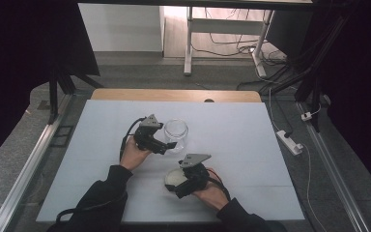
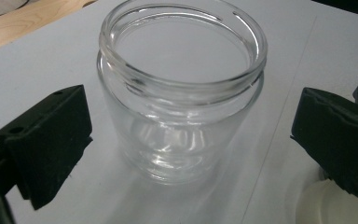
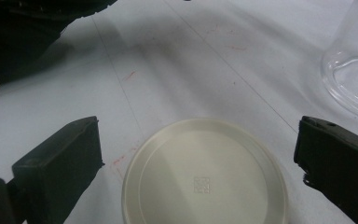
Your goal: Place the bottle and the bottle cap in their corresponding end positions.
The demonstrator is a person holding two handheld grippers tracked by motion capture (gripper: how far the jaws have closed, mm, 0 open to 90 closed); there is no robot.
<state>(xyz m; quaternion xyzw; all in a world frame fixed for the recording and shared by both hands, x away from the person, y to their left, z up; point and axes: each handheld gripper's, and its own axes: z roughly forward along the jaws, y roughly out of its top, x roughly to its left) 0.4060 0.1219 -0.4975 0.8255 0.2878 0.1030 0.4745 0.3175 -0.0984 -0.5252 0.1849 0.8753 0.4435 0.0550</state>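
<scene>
The white tabletop [image 1: 251,145] is being left broadly open toward its edges. The glass jar [image 1: 176,134] (upright, lidless) is being flanked, untouched, by the spread left claw [image 1: 170,145]. The cream lid [image 1: 175,179], lying flat nearby, is being straddled by the spread right claw [image 1: 178,189].

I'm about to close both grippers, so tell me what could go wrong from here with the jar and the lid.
1. The glass jar stands between the open left gripper jaws, untouched; smooth glass might slip or tip if they close unevenly.
2. The lid lies flat on the table, so the open right gripper may slide over its low rim or just push it along.
3. Jar and lid sit close together, so the grippers could bump.
</scene>
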